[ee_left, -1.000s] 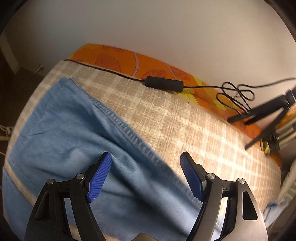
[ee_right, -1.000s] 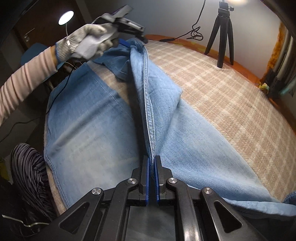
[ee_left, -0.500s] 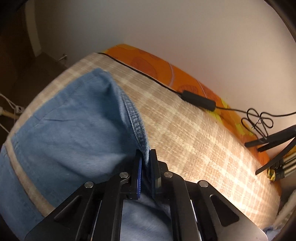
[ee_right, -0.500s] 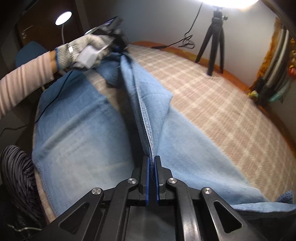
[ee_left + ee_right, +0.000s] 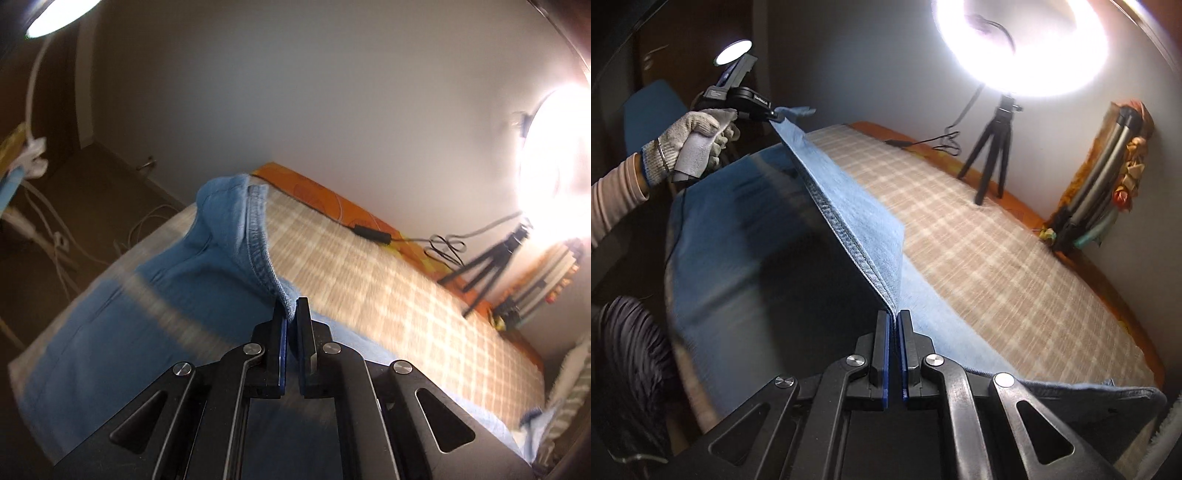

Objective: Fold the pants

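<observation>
Your left gripper [image 5: 291,314] and right gripper [image 5: 895,321] are both clamped on one seam edge of the blue jeans [image 5: 849,206], pulled taut between them above the checked bed cover [image 5: 979,240]. Rest of jeans hangs down to the bed; tripod [image 5: 991,155] w/ ring light [image 5: 1019,44] stands behind.

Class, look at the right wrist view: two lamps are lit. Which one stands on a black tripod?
The large ring light beside the wall, above the tripod. The small round lamp at upper left shows no tripod.
</observation>
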The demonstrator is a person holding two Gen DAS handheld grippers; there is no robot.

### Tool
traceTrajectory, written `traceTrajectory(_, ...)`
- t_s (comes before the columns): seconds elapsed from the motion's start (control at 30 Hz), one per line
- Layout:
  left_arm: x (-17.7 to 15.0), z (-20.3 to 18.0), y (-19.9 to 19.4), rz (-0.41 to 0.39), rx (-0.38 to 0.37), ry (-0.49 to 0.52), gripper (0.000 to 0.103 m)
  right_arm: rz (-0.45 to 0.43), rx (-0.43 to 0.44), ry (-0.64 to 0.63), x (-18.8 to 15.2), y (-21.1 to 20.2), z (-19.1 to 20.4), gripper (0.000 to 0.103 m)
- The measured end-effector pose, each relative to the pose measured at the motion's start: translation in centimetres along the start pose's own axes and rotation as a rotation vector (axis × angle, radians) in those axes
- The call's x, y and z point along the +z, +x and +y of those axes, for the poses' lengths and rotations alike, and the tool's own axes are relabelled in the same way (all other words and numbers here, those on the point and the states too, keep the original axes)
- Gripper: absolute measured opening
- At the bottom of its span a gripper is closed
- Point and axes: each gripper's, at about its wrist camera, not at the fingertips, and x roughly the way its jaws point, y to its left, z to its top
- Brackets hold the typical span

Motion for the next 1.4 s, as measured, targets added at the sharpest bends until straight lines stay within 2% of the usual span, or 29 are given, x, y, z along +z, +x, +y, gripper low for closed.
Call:
traceTrajectory(0.13, -4.9, 2.9, -4.2, -0.037, 0.005, 0.01, 0.003, 0.029, 0.022, -0.024, -1.6, -1.8, 2.3, 0.002)
traceTrajectory(0.2, -7.5, 4.1, -5.5, -0.026, 0.003, -0.009, 0.003, 0.054, 0.04, -0.039, -3.1, -2.7, 3.9, 0.002)
traceTrajectory(0.43, -14.3, 10.0, -5.8, 0.051, 0.03, -0.125, 0.003, 0.226, 0.135, -0.073, -8.1, -1.2, 9.2, 0.002)
traceTrajectory(0.53, -15.4, 11.6, -6.1, 0.057, 0.025, -0.16, 0.004, 0.258, 0.14, -0.078, -8.6, -0.2, 10.2, 0.002)
traceTrajectory(0.63, -15.2, 11.9, -6.4, 0.032, 0.011, -0.145, 0.011, 0.295, 0.142, -0.099, -8.6, 0.6, 10.6, 0.003)
traceTrajectory(0.73, -14.3, 12.7, -6.4, -0.006, -0.014, -0.166, 0.022, 0.313, 0.145, -0.095, -7.5, 0.6, 10.3, 0.014)
traceTrajectory(0.77, -14.3, 13.1, -6.4, -0.011, -0.02, -0.179, 0.033, 0.307, 0.161, -0.081, -6.7, 0.3, 10.0, 0.021)
traceTrajectory(0.8, -14.1, 14.0, -6.3, -0.02, -0.042, -0.205, 0.038, 0.298, 0.175, -0.072, -6.1, 0.1, 9.9, 0.023)
traceTrajectory(0.87, -13.9, 15.3, -6.1, -0.022, -0.056, -0.232, 0.039, 0.254, 0.194, -0.059, -4.1, -0.7, 9.7, 0.033)
traceTrajectory(0.97, -13.2, 16.9, -5.2, -0.011, -0.055, -0.269, 0.039, 0.185, 0.204, -0.05, -0.6, -1.2, 9.4, 0.036)
traceTrajectory(1.03, -12.5, 17.8, -4.4, -0.01, -0.054, -0.304, 0.046, 0.145, 0.215, -0.041, 2.1, -1.0, 9.4, 0.041)
traceTrajectory(1.17, -11.4, 18.9, -3.4, -0.014, -0.024, -0.318, 0.047, 0.068, 0.243, -0.034, 7.9, 1.5, 10.0, 0.051)
traceTrajectory(1.3, -10.6, 19.7, -2.5, -0.016, -0.022, -0.308, 0.047, 0.014, 0.3, -0.023, 13.6, 5.3, 11.0, 0.052)
traceTrajectory(1.4, -10.0, 20.0, -2.2, -0.017, -0.031, -0.299, 0.046, 0.005, 0.305, -0.045, 17.1, 8.3, 12.3, 0.053)
